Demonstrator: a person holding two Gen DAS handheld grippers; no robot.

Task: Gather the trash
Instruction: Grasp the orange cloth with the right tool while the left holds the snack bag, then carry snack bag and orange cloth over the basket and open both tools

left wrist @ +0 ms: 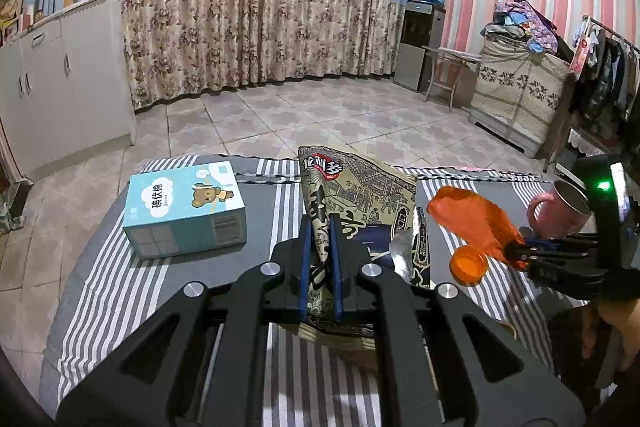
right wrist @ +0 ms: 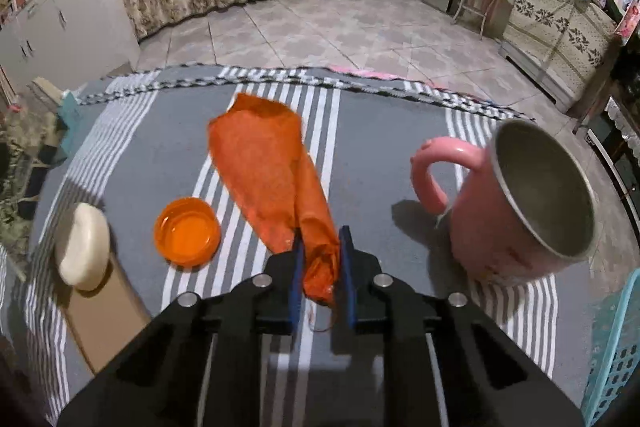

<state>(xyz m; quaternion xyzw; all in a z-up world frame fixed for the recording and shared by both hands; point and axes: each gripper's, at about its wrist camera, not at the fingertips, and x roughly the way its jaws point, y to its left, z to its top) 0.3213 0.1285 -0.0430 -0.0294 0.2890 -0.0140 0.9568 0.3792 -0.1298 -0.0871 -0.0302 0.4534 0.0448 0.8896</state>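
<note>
Clearly the gathering step is in hand, with both hands already loaded. At the far left of the table [left wrist: 100,267], which is covered in a grey cloth with white stripes, a light blue tissue box [left wrist: 184,209] stands untouched and does not look like rubbish. Next to it, the left gripper [left wrist: 320,259] has its jaws drawn narrow on the folded edge of a printed snack bag [left wrist: 360,187]; the bag stands up from the jaws, its mouth apparently gaping toward the right, so it may be serving as the collecting sack, though that is only a guess. Further right, a bar of white soap [right wrist: 82,251] rests on a brown cardboard piece [right wrist: 108,311], and an orange bottle cap [right wrist: 187,233] lies open side up on the cloth, just beside the wrapper. The right gripper [right wrist: 320,267] has its jaws closed down on the bunched tail of an orange plastic wrapper [right wrist: 264,171], whose broad end fans out ahead, seemingly just clear of the cloth. A pink mug [right wrist: 516,203] stands at the right, apart from the wrapper, and the corner of a turquoise basket [right wrist: 616,355] shows at the edge. The next move calls for carrying the wrapper leftward to the bag's mouth, or to the basket, and releasing it only once it is well inside; the light film could cling to the pads. The cap would be next.
</note>
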